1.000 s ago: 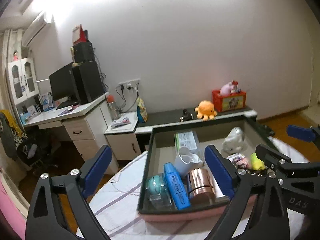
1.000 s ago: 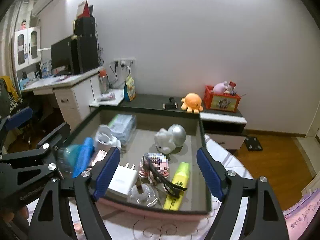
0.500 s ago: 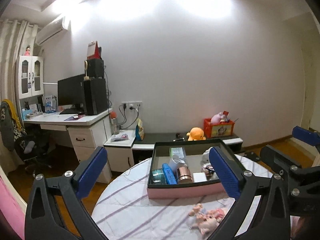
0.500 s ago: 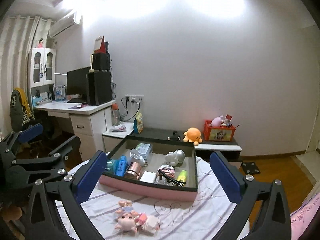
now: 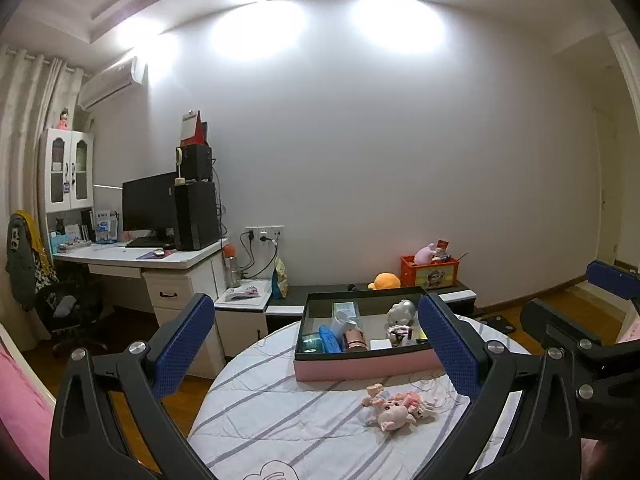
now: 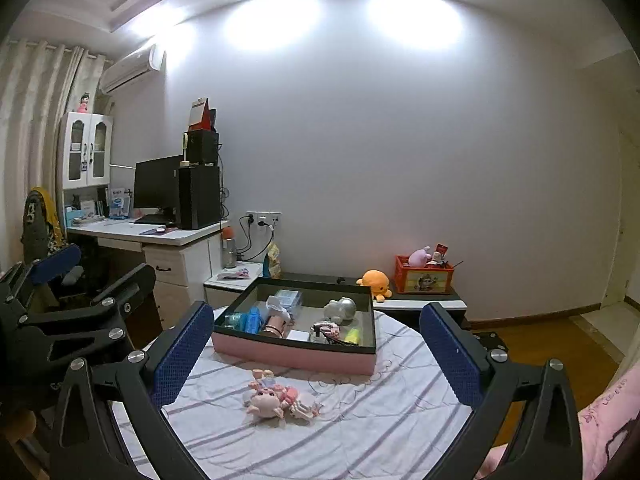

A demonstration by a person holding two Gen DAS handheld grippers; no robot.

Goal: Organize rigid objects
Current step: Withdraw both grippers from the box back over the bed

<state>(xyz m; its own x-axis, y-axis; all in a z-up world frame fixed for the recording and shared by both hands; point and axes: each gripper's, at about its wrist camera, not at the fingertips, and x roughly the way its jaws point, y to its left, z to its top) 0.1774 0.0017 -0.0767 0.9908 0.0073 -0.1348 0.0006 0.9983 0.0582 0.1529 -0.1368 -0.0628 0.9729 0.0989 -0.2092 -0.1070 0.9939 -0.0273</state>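
Since both the left gripper [image 5: 316,354] and right gripper [image 6: 318,354] hang spread wide and empty, well back from the tray [image 6: 292,354], I'd go for the pink pig toy [image 6: 276,398] lying loose on the tablecloth [image 6: 380,420] (just in front of the tray), coming in low and squeezing its body.

Both handheld tools look alike. The left gripper [image 5: 316,340] has matte black plastic fingers, each a triangular frame with a cut-out window, faced with blue dimpled rubber pads [image 5: 182,346] and fixed by round silver screws [image 5: 137,347]. The right gripper [image 6: 316,354] has the same build.
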